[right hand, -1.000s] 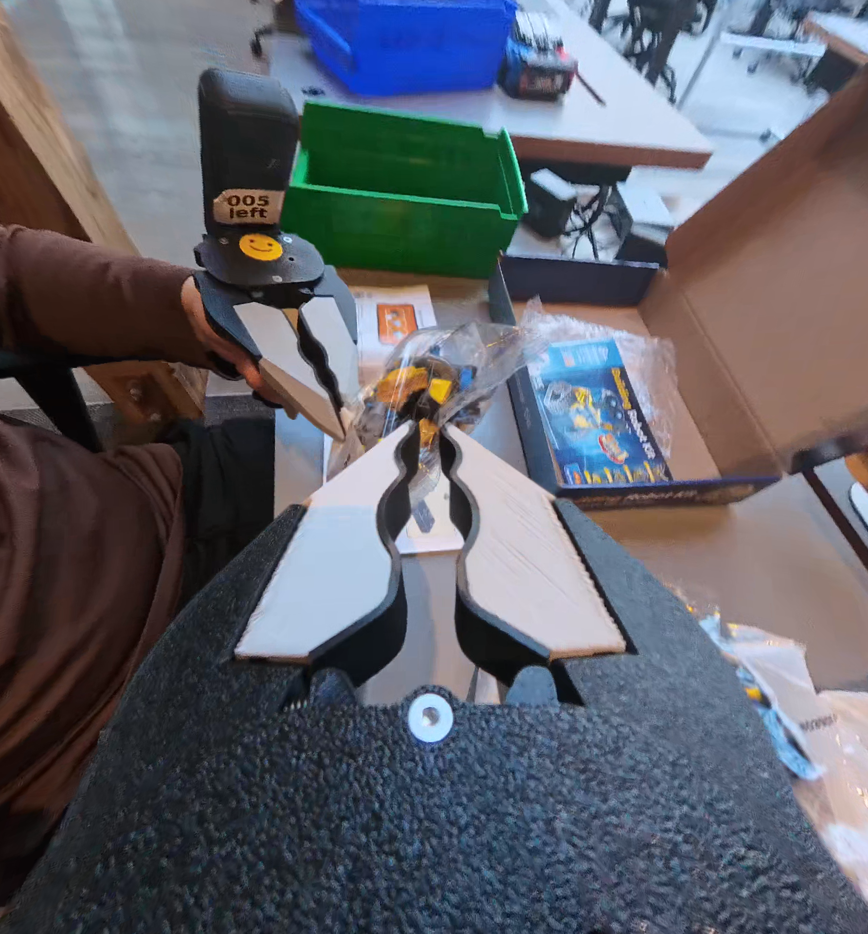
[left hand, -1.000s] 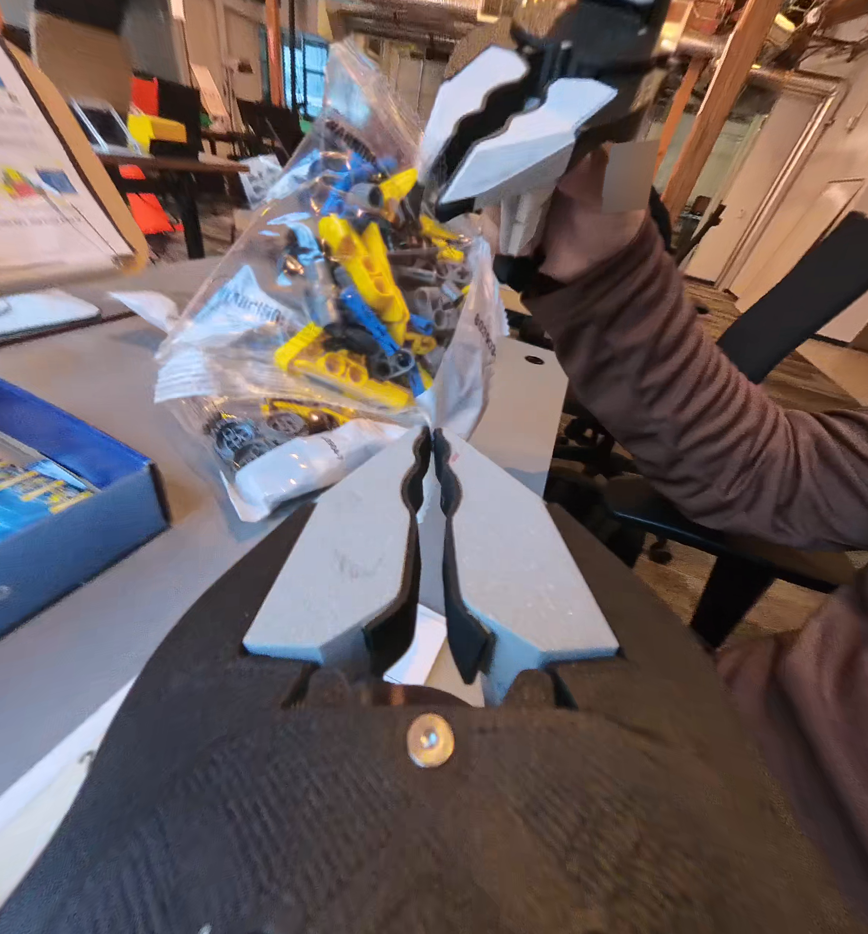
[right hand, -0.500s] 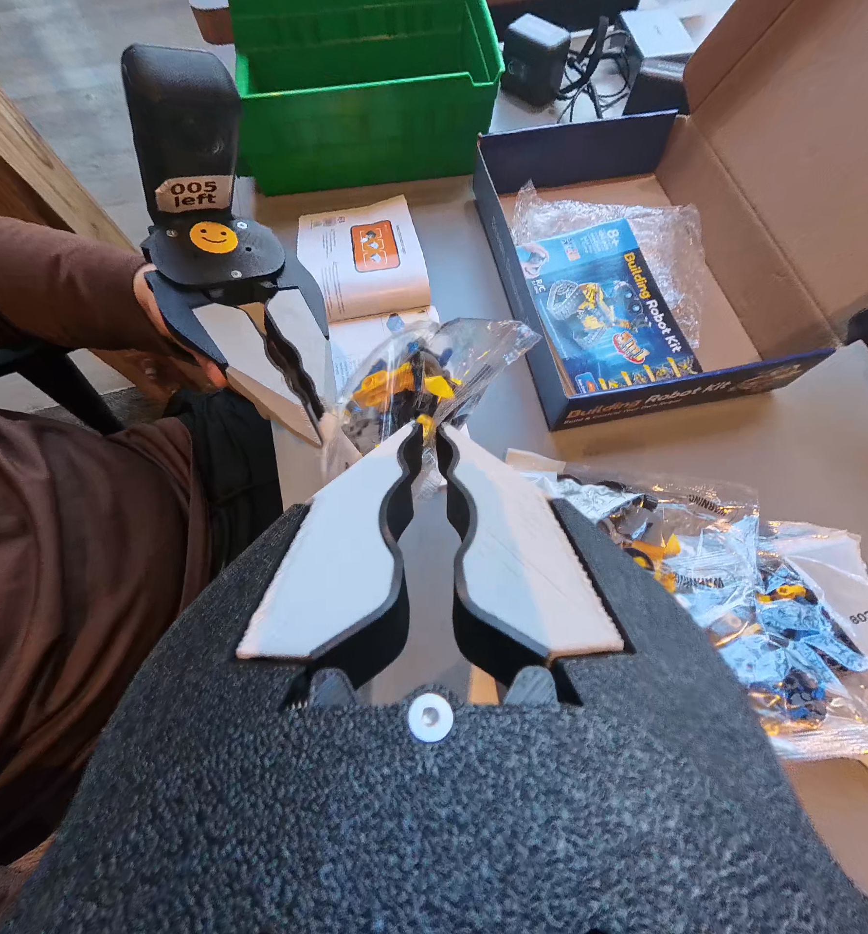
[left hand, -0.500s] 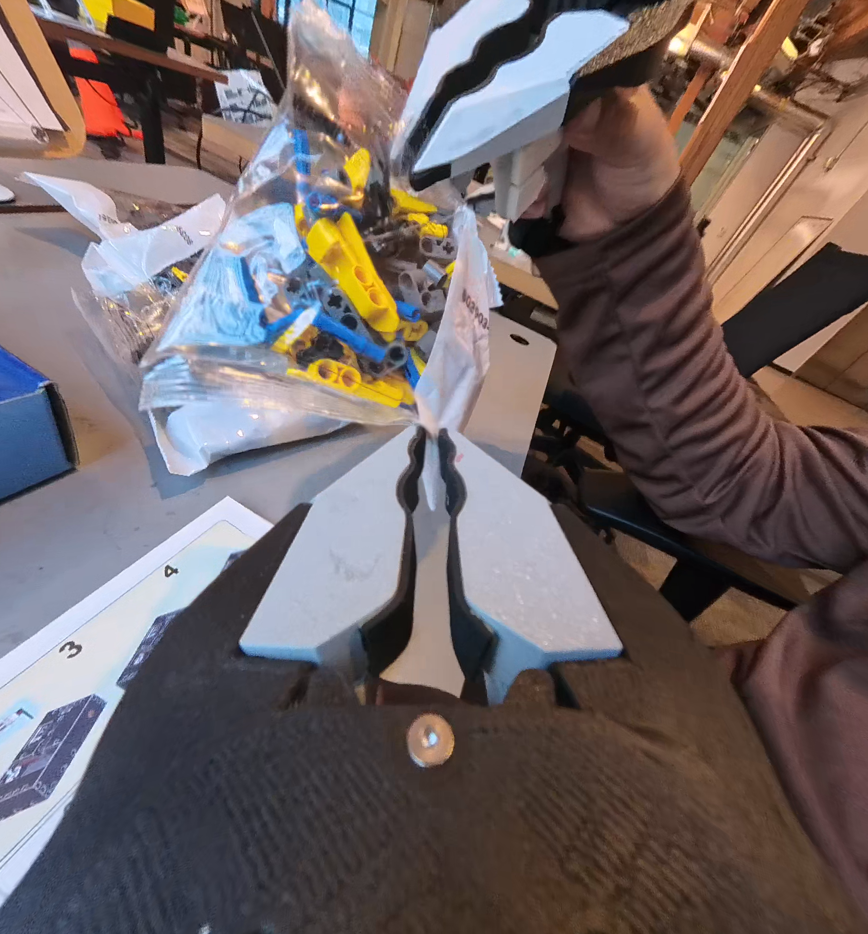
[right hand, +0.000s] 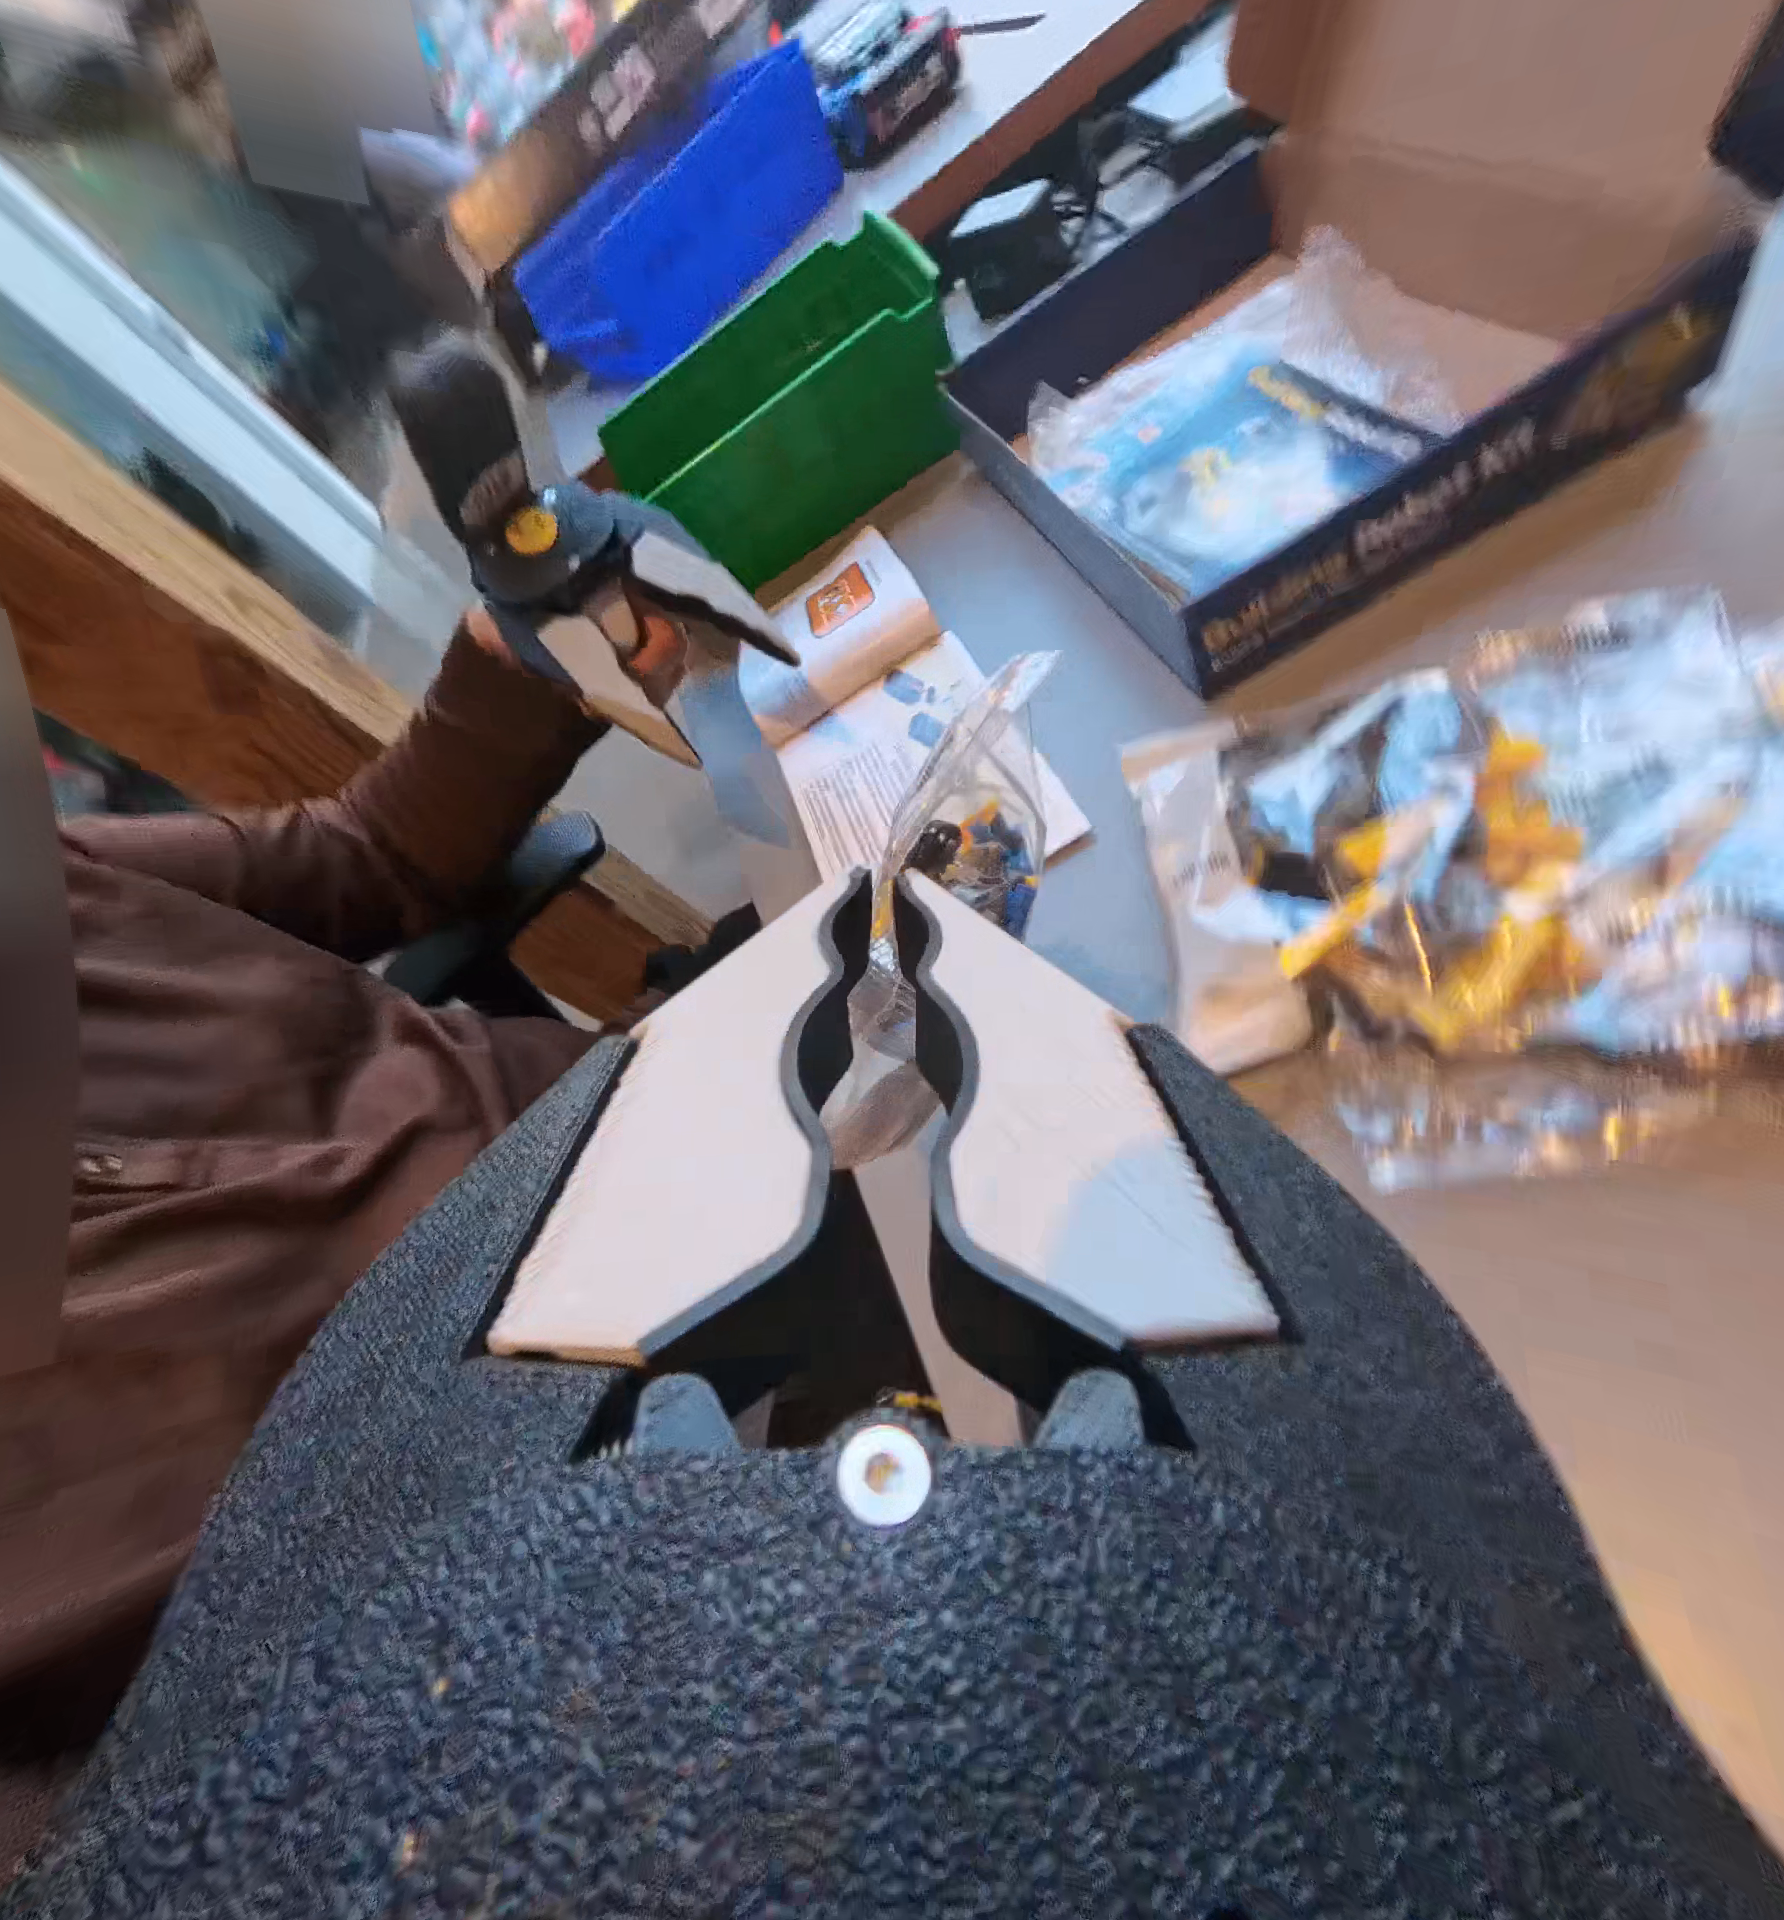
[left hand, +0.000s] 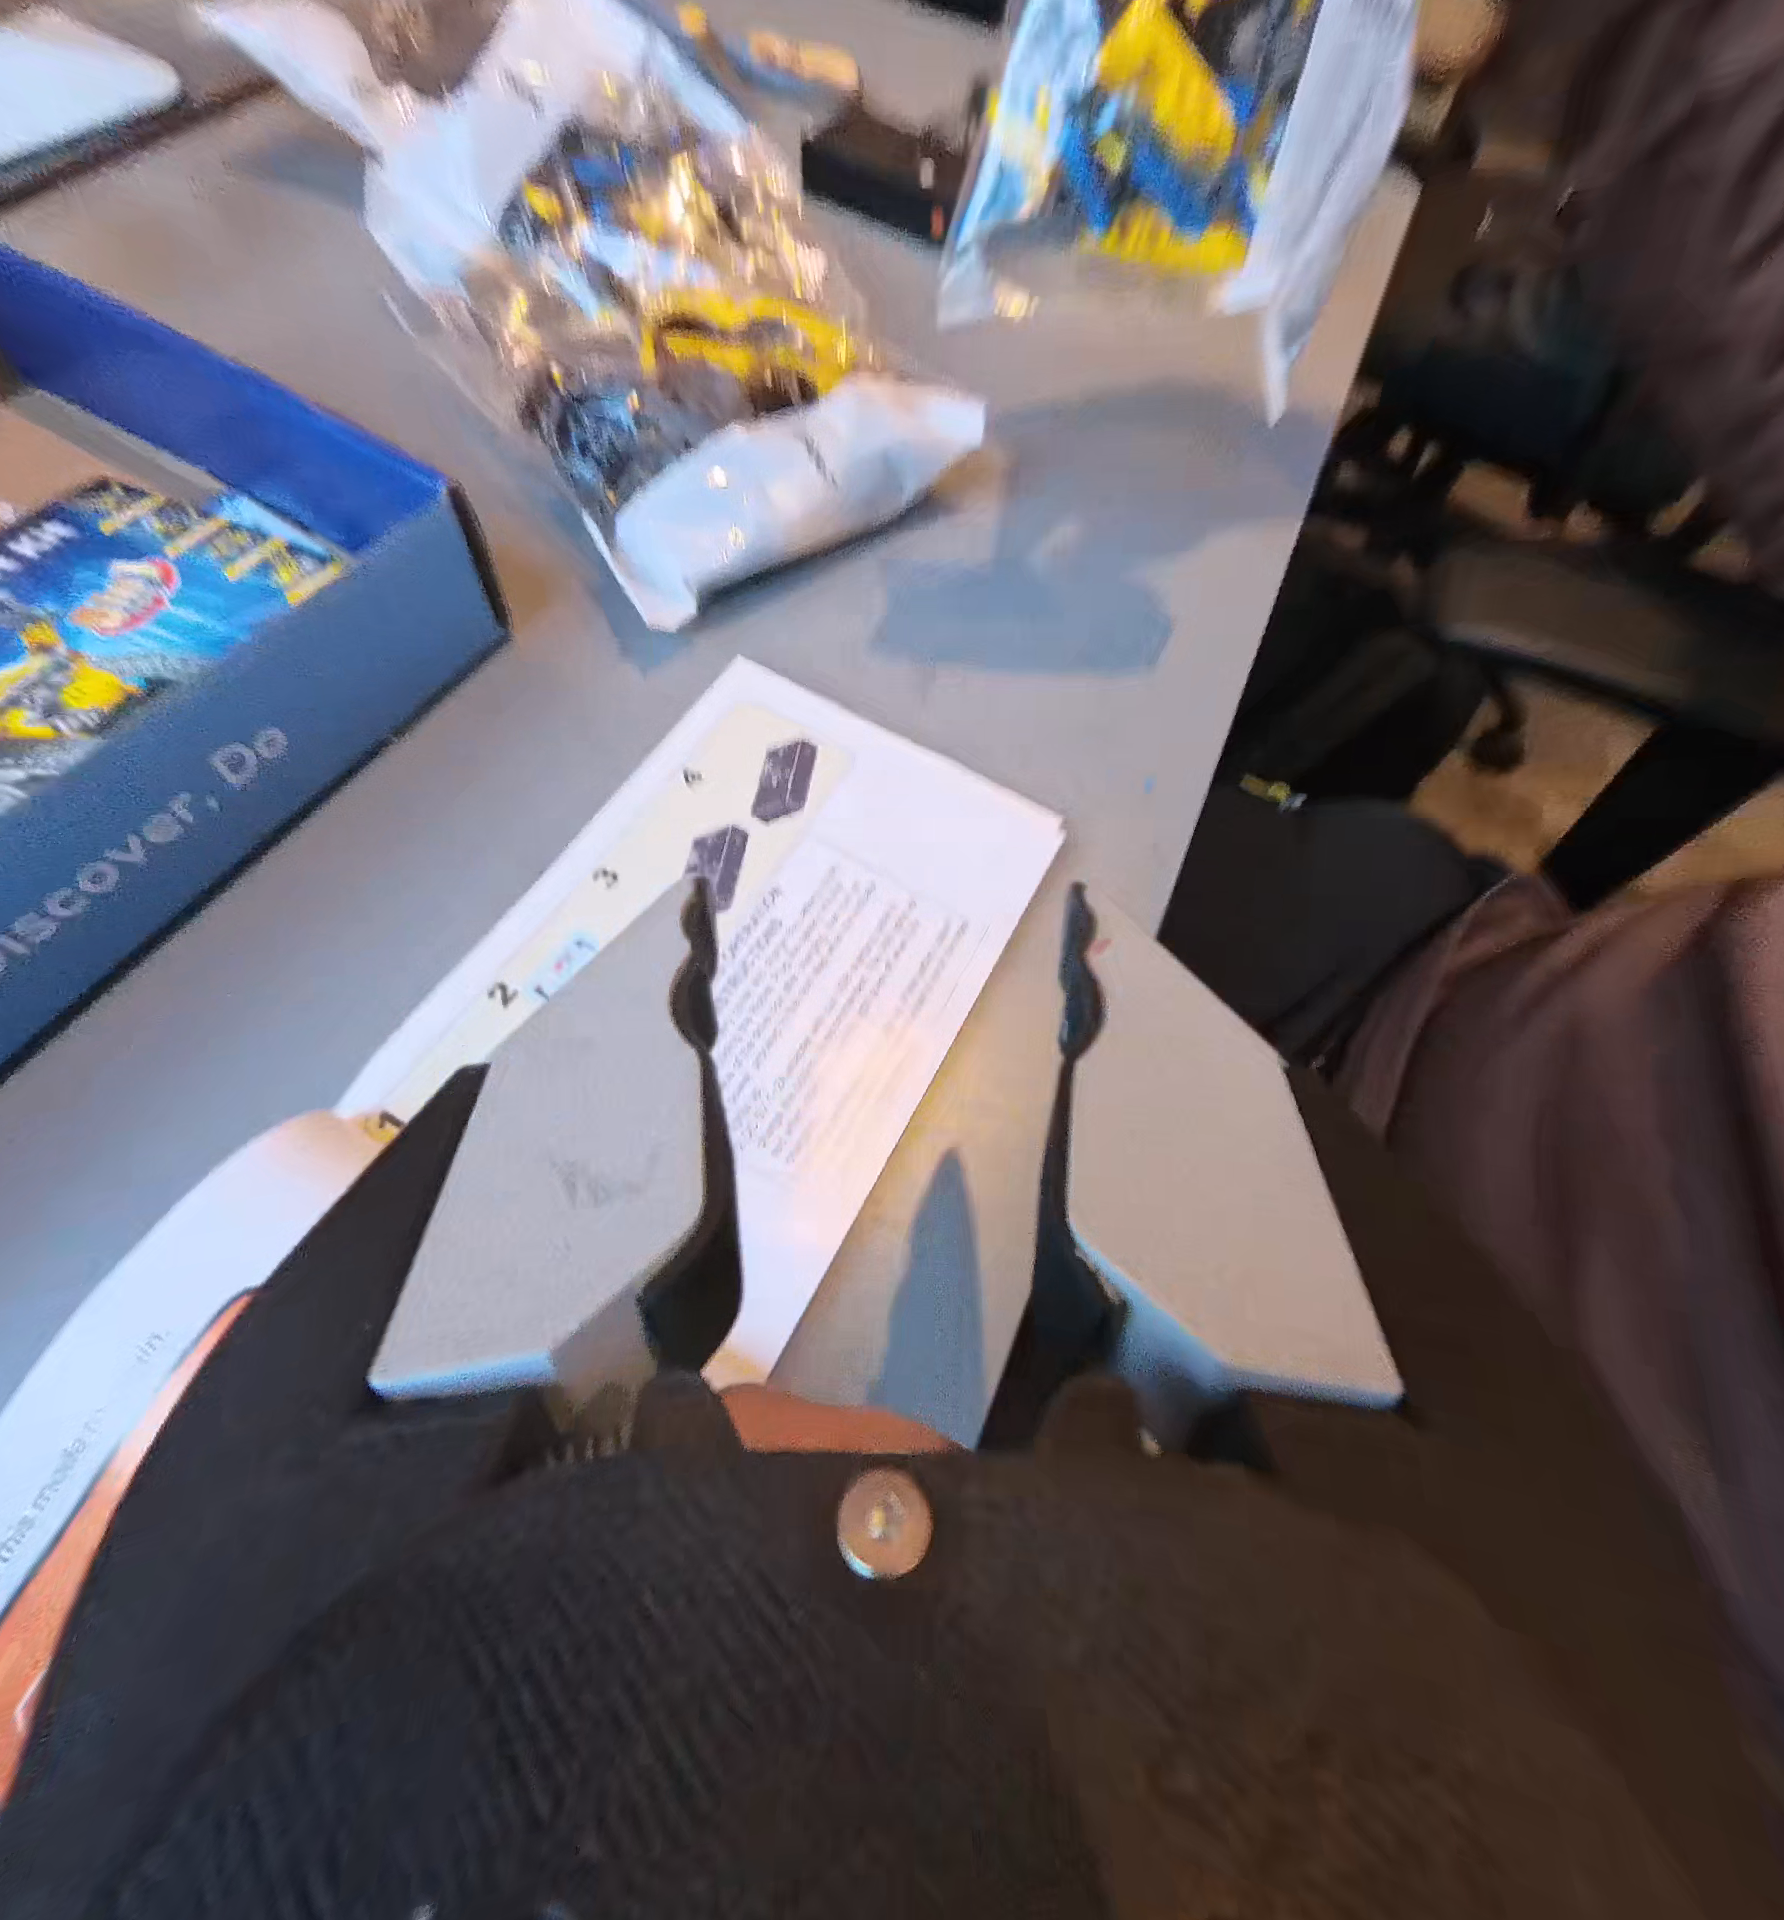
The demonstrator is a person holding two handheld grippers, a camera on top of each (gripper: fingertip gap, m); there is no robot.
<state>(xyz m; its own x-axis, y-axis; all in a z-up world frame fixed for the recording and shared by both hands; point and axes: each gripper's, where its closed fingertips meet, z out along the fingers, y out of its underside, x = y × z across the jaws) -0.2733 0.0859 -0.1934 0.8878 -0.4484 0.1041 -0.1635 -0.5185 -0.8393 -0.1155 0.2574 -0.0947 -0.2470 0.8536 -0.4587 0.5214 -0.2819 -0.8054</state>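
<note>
My right gripper (right hand: 886, 883) is shut on a clear plastic bag of yellow, blue and black building parts (right hand: 971, 810) and holds it above the grey table; the bag also hangs at the top of the left wrist view (left hand: 1168, 135). My left gripper (left hand: 886, 899) is open and empty, its jaws wide apart over an open instruction booklet (left hand: 846, 935) lying near the table's edge. In the right wrist view the left gripper (right hand: 753, 717) shows off to the left of the bag, apart from it.
A second bag of parts (left hand: 680, 353) lies on the table, also in the right wrist view (right hand: 1490, 862). An open blue cardboard box (left hand: 192, 665) with a printed sheet stands on the left. A green bin (right hand: 794, 416) and blue bin (right hand: 680, 229) stand beyond. The table edge (left hand: 1272, 623) runs on the right. Left tips to right tips: about 25 cm.
My left gripper has let go of the bag's corner, opened wide and dropped down over the booklet. The right gripper keeps hold of the bag and has swung, both views blurred by motion.
</note>
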